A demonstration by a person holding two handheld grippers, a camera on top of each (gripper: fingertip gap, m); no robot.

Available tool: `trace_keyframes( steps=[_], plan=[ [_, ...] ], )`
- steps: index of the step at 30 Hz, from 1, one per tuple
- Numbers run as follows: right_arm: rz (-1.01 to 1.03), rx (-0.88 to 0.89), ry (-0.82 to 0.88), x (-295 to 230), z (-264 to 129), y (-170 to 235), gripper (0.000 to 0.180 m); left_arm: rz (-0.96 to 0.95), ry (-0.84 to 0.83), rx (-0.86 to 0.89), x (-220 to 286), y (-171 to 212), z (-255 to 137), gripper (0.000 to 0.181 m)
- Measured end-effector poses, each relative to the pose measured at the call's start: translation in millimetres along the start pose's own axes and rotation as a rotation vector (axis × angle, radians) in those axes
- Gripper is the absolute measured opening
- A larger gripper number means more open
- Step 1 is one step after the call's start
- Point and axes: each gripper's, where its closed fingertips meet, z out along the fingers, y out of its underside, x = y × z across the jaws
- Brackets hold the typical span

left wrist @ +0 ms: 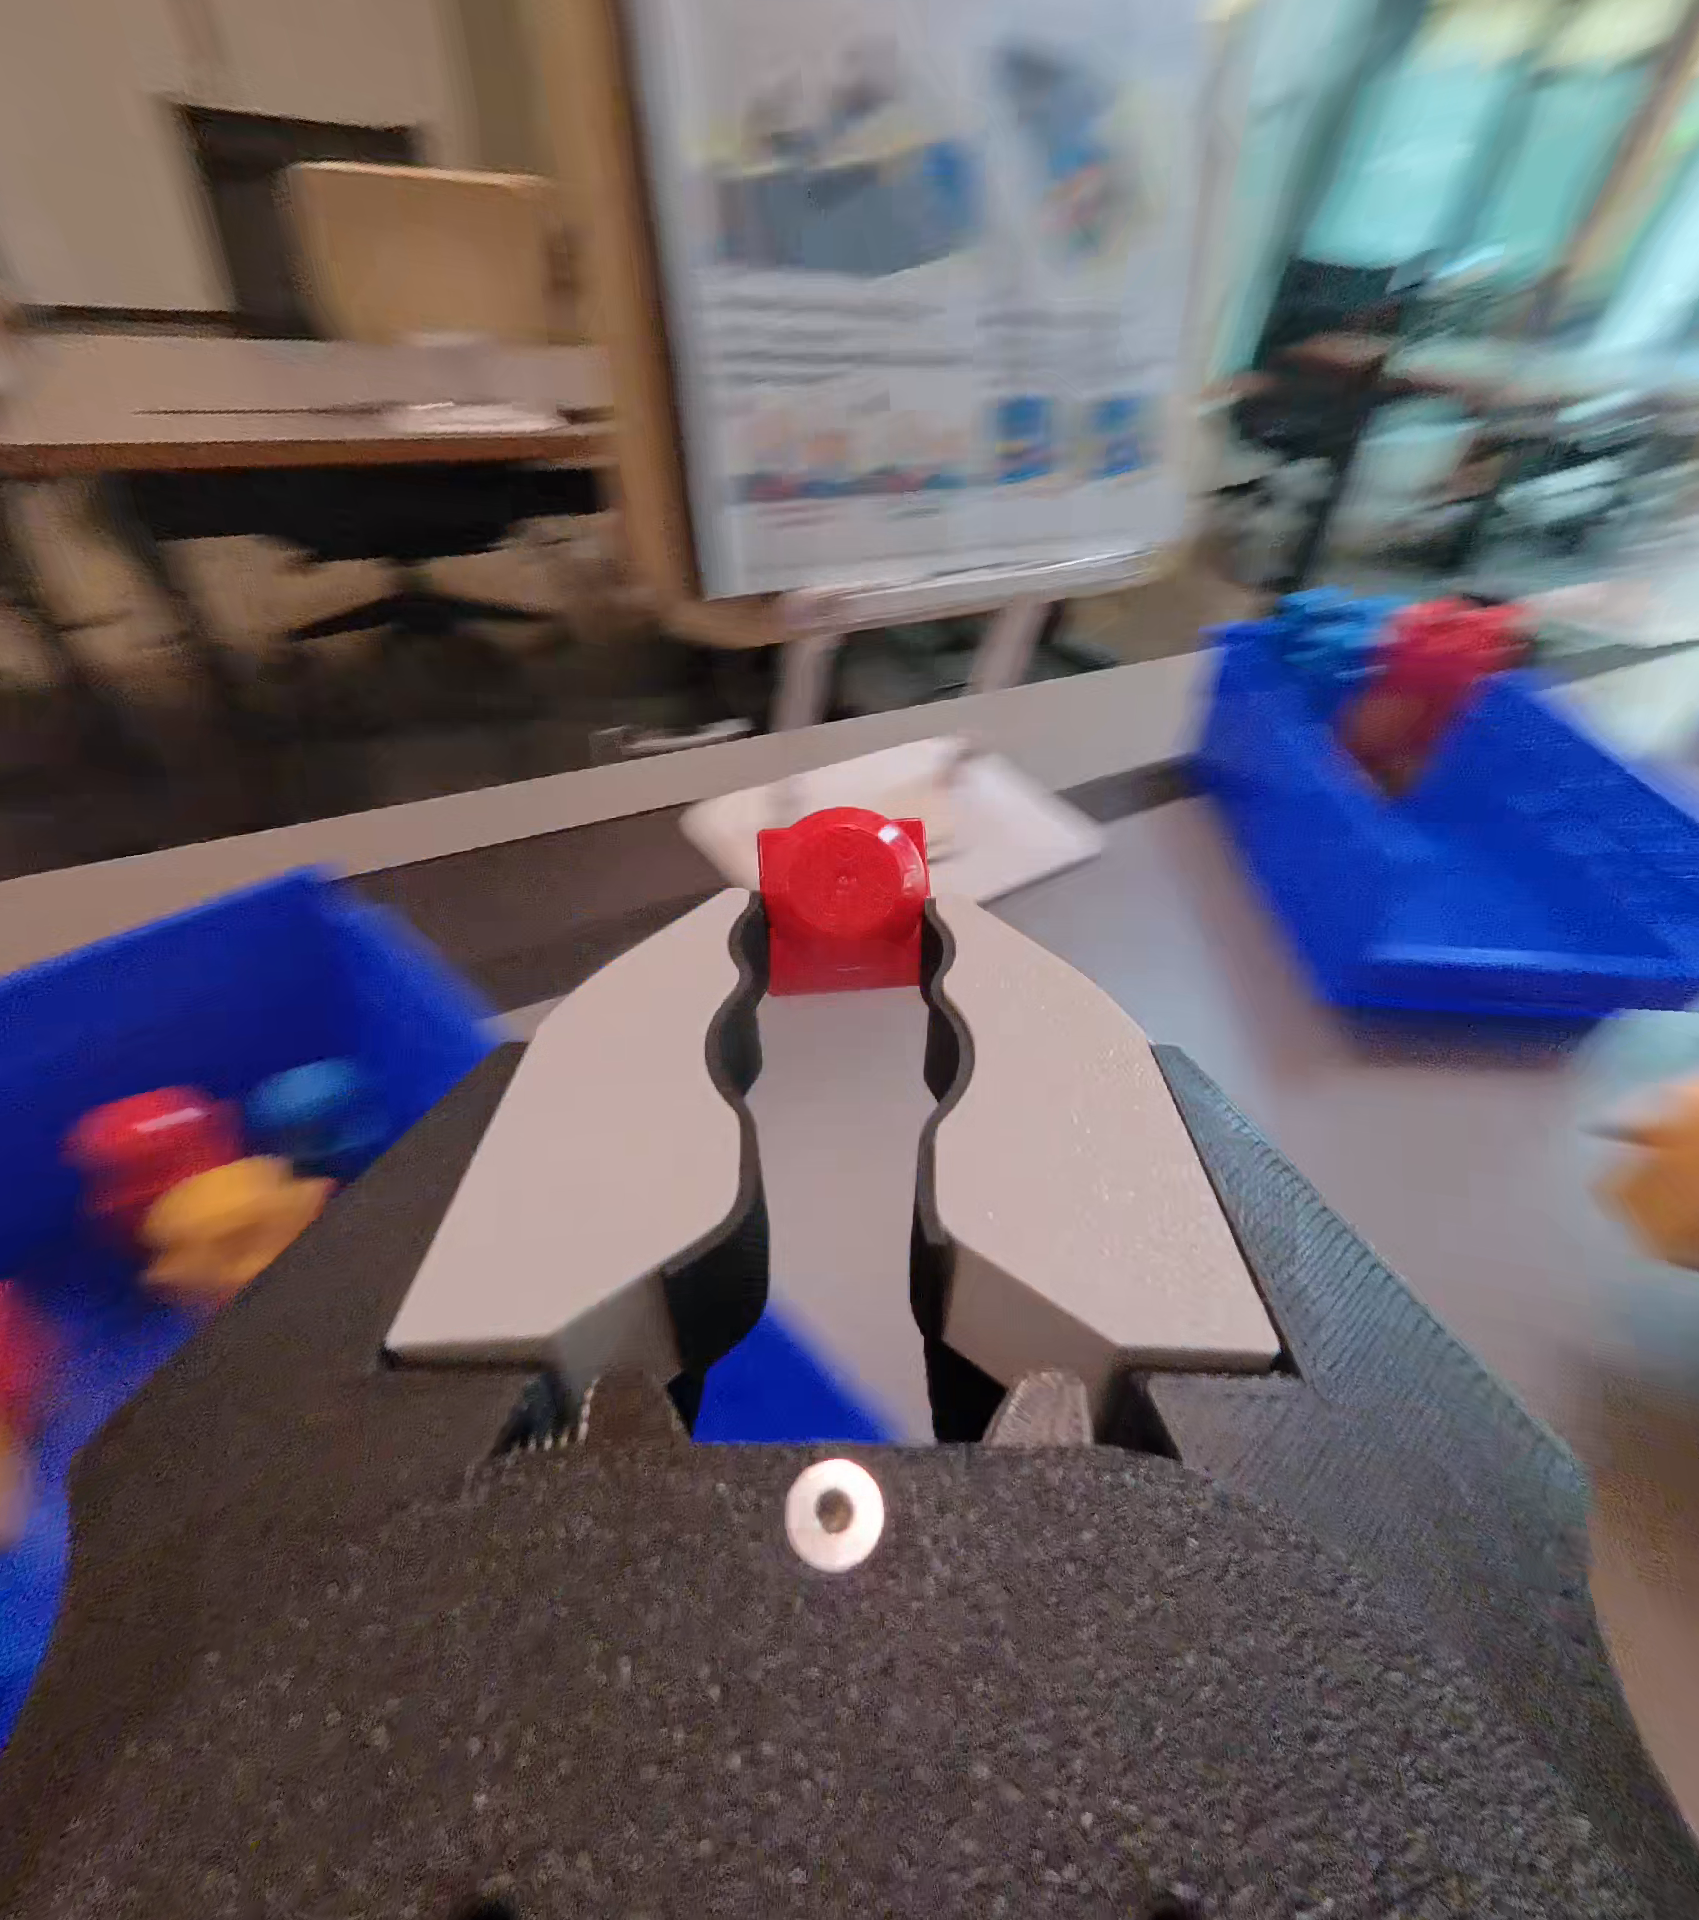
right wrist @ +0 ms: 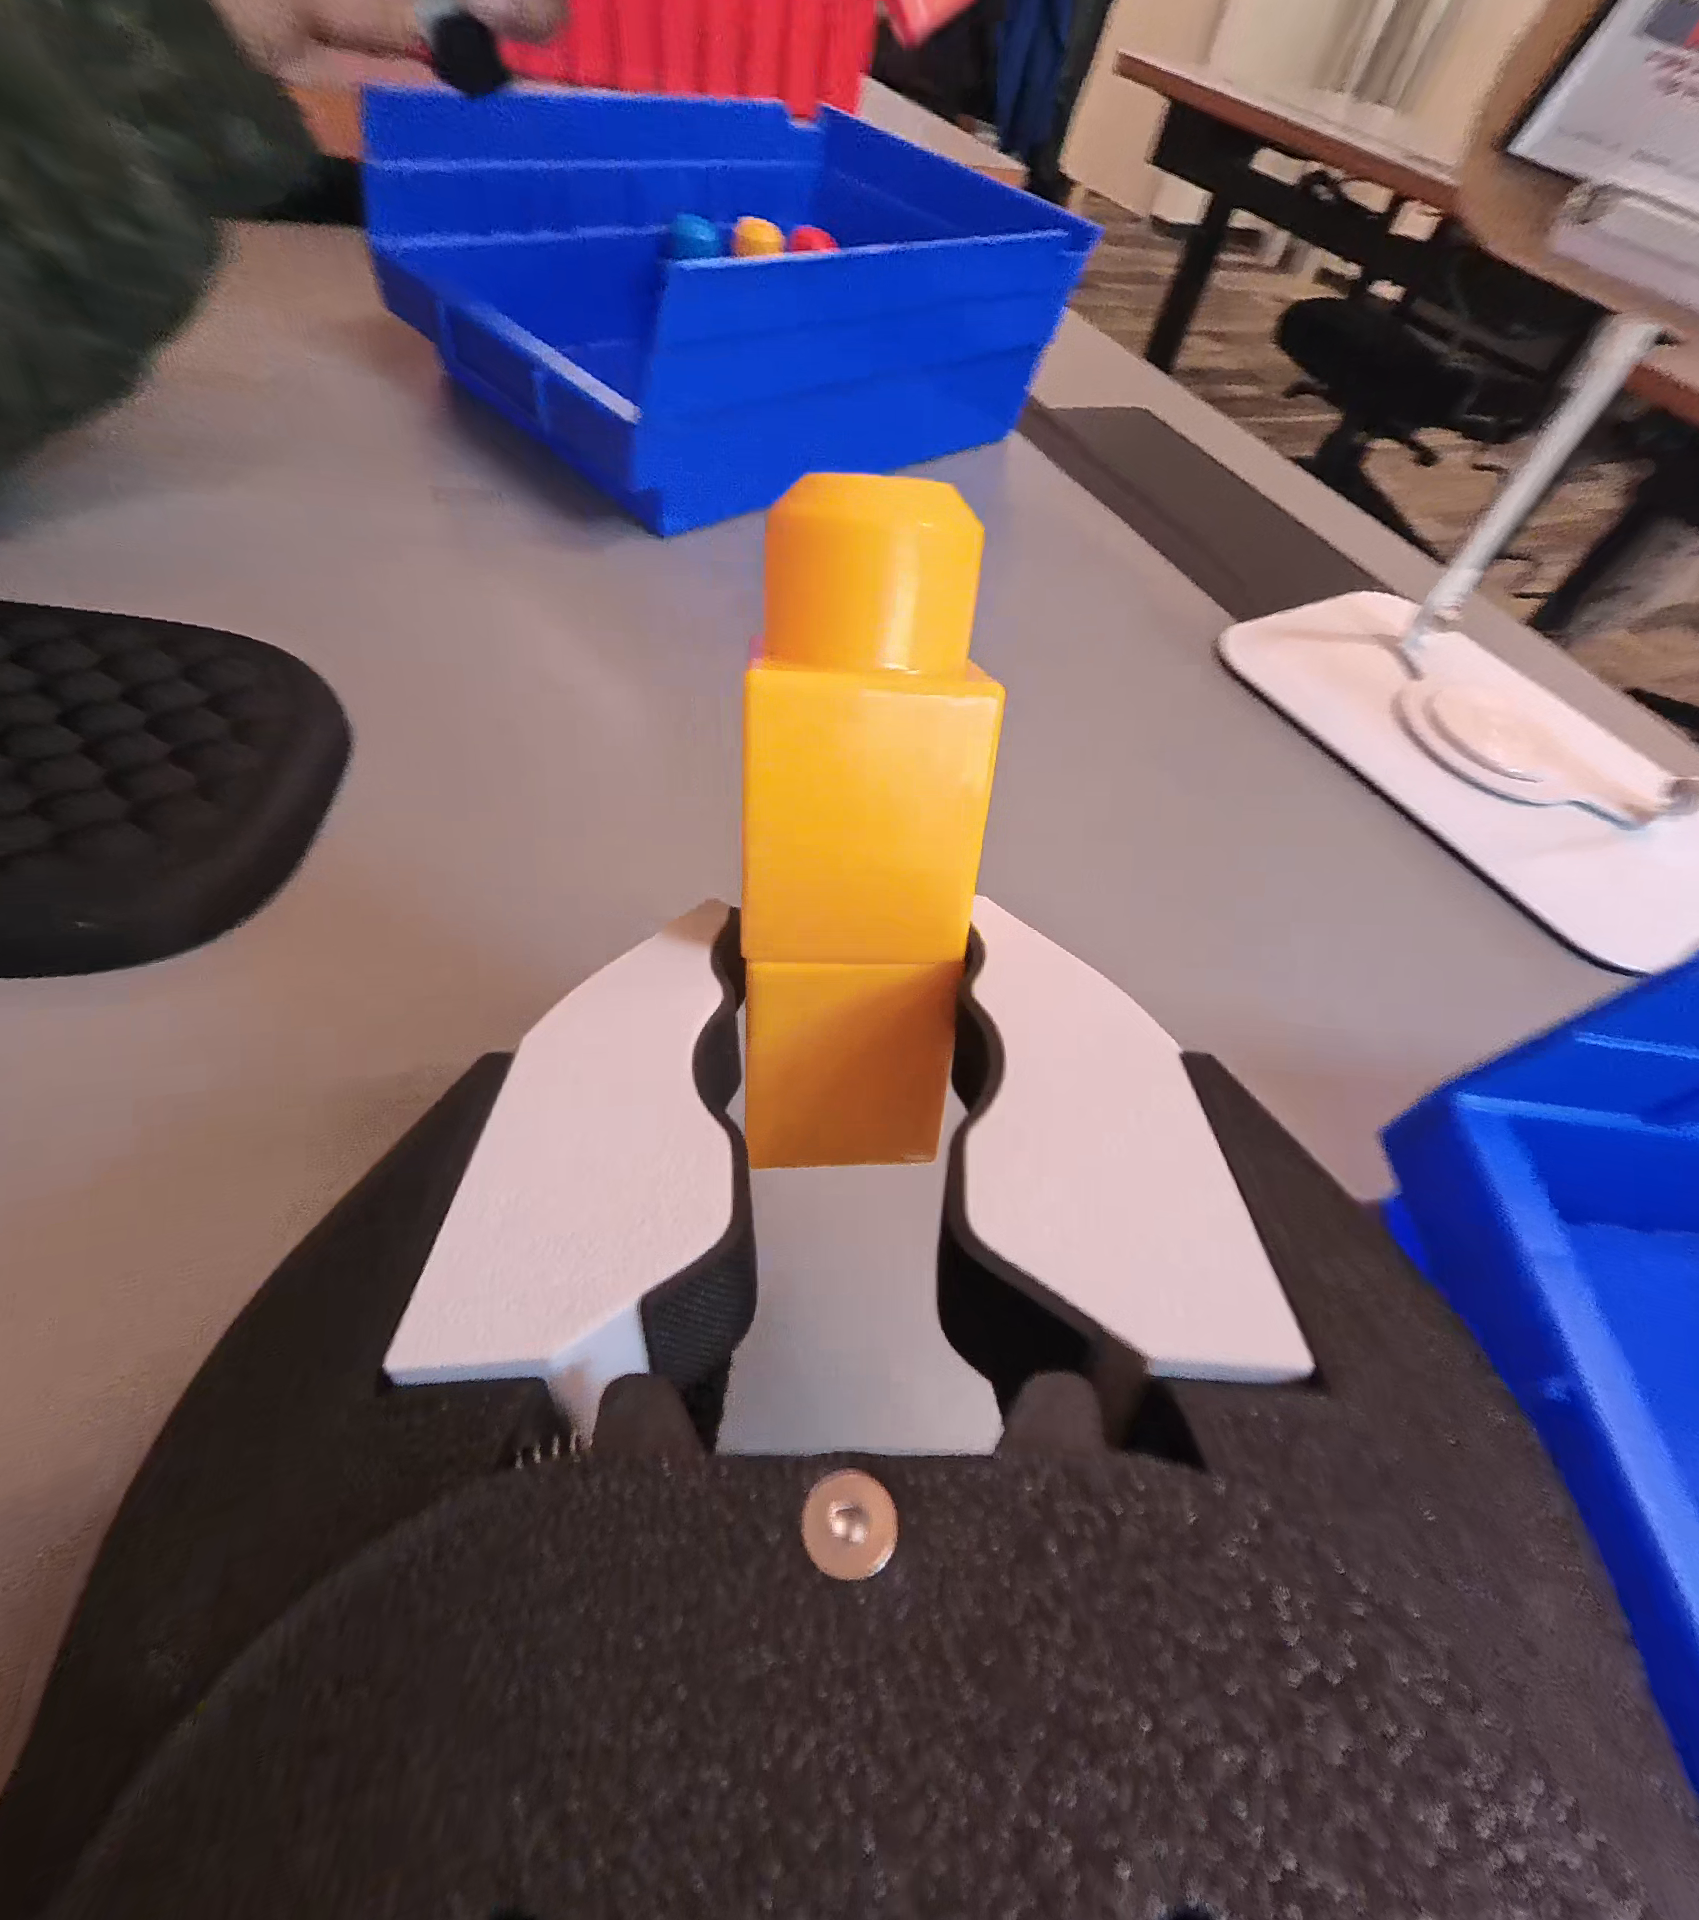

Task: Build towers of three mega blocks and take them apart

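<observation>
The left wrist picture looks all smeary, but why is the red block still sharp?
In the left wrist view the bins, poster and room are streaked with motion blur, while the red block and the left gripper clamped on it look crisp. The right wrist view is sharper; only its edges smear.

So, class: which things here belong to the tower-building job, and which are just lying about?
Job: red block in left claw; yellow stack in right claw; bin of blocks.

Lying about: black mat; white stand base; poster.

Grey table (right wrist: 512,582) with blue bins (right wrist: 720,291)
</observation>
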Motion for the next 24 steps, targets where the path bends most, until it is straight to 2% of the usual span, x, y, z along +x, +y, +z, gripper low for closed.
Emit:
trace_keyframes(
  steps=[3, 6, 9, 12, 17, 24],
  plan=[
    [-0.070, -0.056, 0.129, 15.0, -1.8, 5.4, 0.038, -0.083, 0.284, 0.031, 87.7, 4.4, 4.6, 0.027],
    [-0.139, -0.136, 0.197, 21.9, -0.6, 15.8, 0.038, -0.128, 0.438, -0.033, 150.0, 31.6, 15.4, 0.027],
    [-0.214, -0.209, 0.234, 23.6, 1.8, 24.9, 0.038, -0.150, 0.538, -0.137, 191.0, 62.8, 26.5, 0.027],
    [-0.282, -0.263, 0.250, 22.3, 4.4, 31.0, 0.037, -0.179, 0.581, -0.203, 210.7, 84.9, 34.0, 0.027],
    [-0.316, -0.317, 0.269, 22.5, 6.8, 38.2, 0.037, -0.307, 0.664, -0.234, 226.1, 95.2, 34.3, 0.027],
    [-0.261, -0.329, 0.284, 21.9, 6.1, 37.6, 0.037, -0.283, 0.602, -0.212, 226.1, 101.9, 40.8, 0.027]
  ],
)
